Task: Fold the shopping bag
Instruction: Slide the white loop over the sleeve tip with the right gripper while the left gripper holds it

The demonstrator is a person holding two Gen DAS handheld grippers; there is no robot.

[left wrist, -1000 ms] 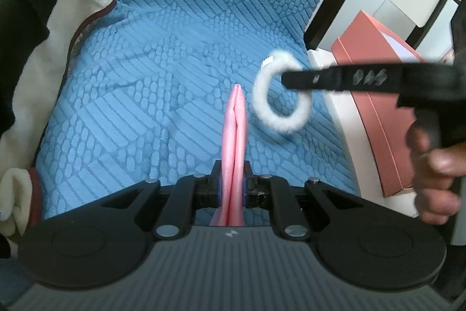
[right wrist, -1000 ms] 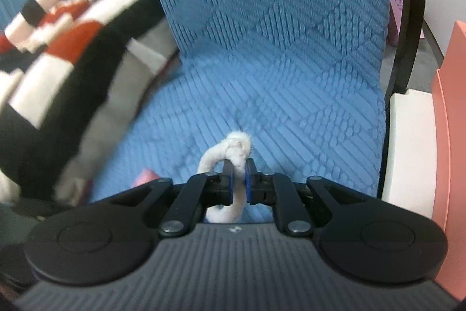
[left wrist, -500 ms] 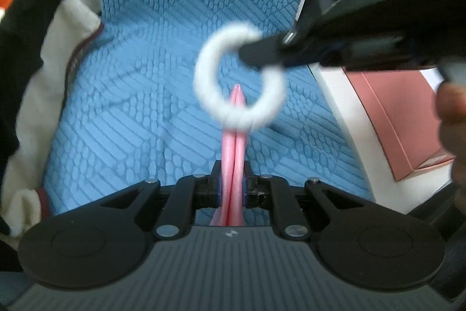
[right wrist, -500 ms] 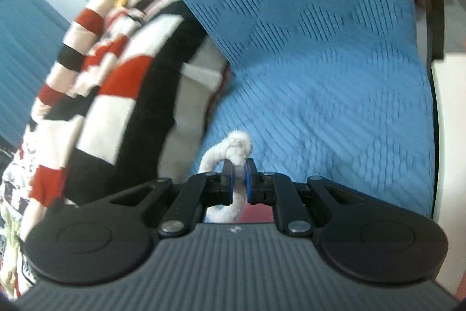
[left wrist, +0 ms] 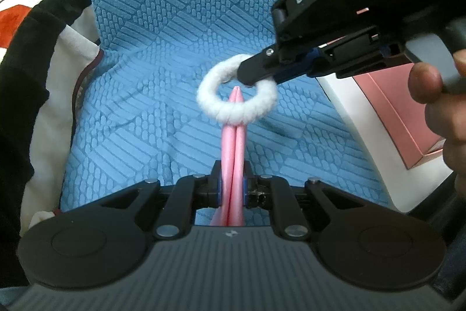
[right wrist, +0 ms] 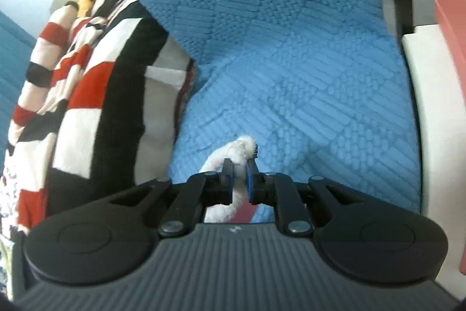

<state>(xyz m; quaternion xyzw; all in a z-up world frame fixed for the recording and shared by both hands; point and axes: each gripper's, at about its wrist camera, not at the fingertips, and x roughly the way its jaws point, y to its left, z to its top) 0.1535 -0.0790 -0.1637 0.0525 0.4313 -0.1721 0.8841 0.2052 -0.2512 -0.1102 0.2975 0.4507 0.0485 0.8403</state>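
A big blue cloth with a bumpy square pattern (left wrist: 151, 54) is spread over the seat and back of what looks like a chair, and all the work is done above it. On one side a thick blanket in red, black and white blocks (right wrist: 87, 83) is piled up beside the blue cloth. On the other side a white ledge (right wrist: 431, 95) is seen with a flat pink box (left wrist: 399, 118) on it. None of these are in the way.

The folded pink shopping bag (left wrist: 233, 153) is held as a thin, flat bundle that sticks up and forward. It is squeezed tight between the fingers of the left gripper (left wrist: 232, 187), most likely so that the folds are kept from springing open.

A small fluffy white ring (left wrist: 236, 89) is held by the right gripper (right wrist: 239, 182), with its fingers pinched on the ring's edge, so the hole is left free. The ring is hung right over the tip of the bag, and the tip is seen through the hole. The ring is probably meant to be slid down over the bundle to keep it shut. The person's hand (left wrist: 437, 107) is seen on the handle of the right gripper.
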